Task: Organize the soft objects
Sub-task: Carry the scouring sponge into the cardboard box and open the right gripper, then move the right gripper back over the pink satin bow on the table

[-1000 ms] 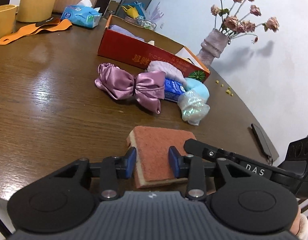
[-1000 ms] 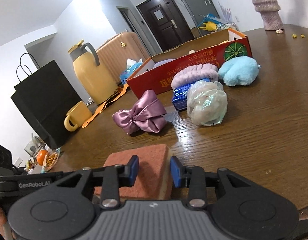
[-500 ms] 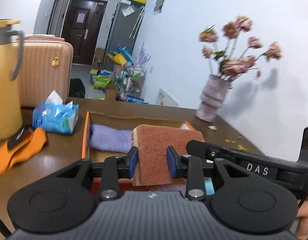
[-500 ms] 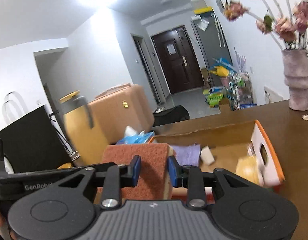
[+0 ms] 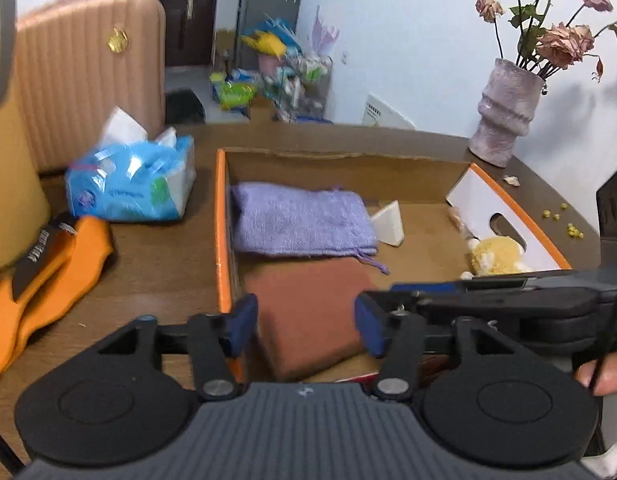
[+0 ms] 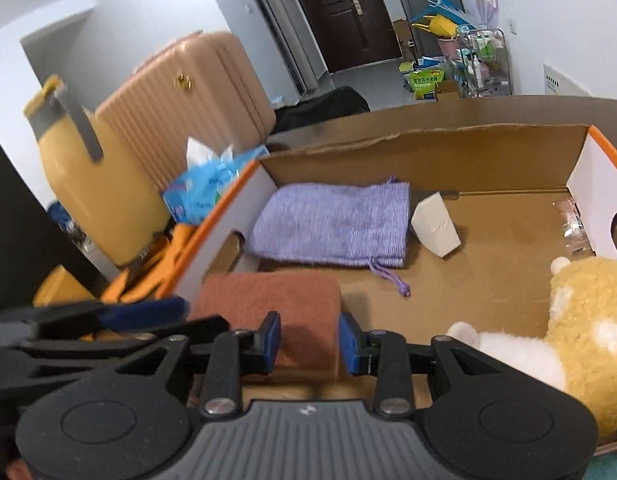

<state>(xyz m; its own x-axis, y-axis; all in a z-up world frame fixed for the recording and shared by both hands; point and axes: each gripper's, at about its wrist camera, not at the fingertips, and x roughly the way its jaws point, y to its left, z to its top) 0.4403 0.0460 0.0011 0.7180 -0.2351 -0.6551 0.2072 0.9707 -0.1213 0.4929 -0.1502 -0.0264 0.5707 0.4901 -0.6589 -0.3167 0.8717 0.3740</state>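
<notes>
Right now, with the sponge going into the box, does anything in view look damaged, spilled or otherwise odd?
Two small things: yellow crumbs lie scattered on the table right of the cardboard box, and the box's back edge is ragged, apparently torn.

1. The box (image 6: pixel 428 148) is matt brown cardboard inside, its rim torn and rough.
2. The sponge (image 5: pixel 308 312) has a coarse, fibrous rust-brown face.
3. The pouch (image 6: pixel 332 224) is ribbed lilac knit cloth.
4. The toy (image 6: pixel 580 320) is fluffy yellow plush.
5. The bench (image 5: pixel 156 264) is smooth dark wood.
6. The tissue pack (image 5: pixel 128 188) is glossy plastic film.
</notes>
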